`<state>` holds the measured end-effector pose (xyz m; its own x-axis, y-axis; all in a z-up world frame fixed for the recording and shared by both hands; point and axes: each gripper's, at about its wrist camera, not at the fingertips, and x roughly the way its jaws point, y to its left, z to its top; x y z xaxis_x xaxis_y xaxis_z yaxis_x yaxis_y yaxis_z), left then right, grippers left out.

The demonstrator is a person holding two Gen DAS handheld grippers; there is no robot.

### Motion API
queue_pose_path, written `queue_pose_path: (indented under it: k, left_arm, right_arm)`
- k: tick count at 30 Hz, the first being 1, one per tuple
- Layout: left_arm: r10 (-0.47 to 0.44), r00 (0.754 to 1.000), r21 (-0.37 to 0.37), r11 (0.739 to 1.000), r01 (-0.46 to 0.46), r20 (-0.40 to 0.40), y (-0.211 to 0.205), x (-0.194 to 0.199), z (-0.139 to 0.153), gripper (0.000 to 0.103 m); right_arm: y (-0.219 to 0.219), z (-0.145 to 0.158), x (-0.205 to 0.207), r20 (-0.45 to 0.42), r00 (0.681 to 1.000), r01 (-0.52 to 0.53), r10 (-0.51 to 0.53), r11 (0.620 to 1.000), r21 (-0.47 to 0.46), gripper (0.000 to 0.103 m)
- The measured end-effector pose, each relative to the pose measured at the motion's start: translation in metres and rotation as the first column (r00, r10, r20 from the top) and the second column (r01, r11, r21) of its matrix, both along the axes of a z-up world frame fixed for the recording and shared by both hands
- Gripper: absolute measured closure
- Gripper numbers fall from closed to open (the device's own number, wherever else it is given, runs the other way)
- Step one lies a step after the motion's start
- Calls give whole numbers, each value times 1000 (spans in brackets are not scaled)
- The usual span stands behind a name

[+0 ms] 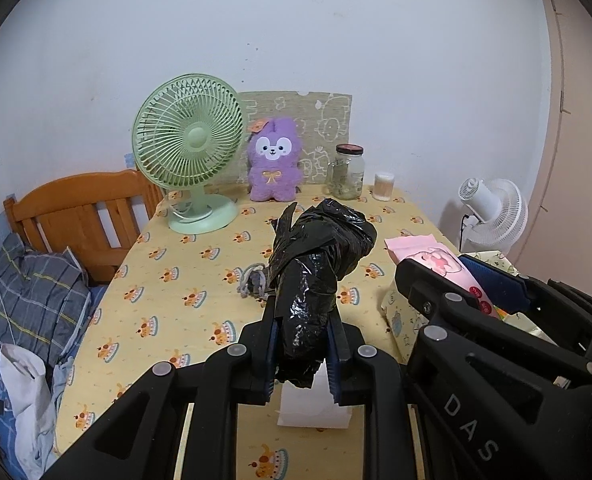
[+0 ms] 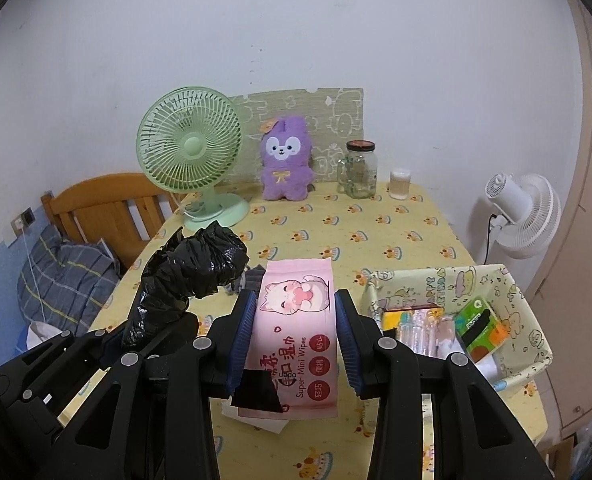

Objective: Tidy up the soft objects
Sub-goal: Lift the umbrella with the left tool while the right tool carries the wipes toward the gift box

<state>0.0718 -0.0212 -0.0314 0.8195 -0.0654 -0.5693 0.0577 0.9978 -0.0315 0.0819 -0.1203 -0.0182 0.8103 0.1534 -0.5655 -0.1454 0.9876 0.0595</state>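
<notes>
Black bag roll [image 1: 315, 276] upright, pink wipes pack [image 2: 296, 332] lengthwise away

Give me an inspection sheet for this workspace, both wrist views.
Surface: table under a yellow cake-print cloth.
Job's things: black plastic bag roll and pink wipes pack, both lifted; fabric basket at right holds small packs.
Clutter: green fan, purple plush, glass jar, small cup, grey cord bundle.
Grippers: left tongs shut on the bag roll; right tongs shut on the wipes pack.
Cables: green fan's white cord; white fan's black cord.
Surroundings: wooden bed frame, plaid pillow, white fan, bare wall.
</notes>
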Motion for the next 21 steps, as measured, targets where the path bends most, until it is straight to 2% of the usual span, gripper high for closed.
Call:
queue_pose_path:
  k: [21]
  left_arm:
    - [-36,999,10,999,36,7,-40,9,2,84]
  right_arm:
    - [-41,4,6,22,999,33,-32,999,-10,60]
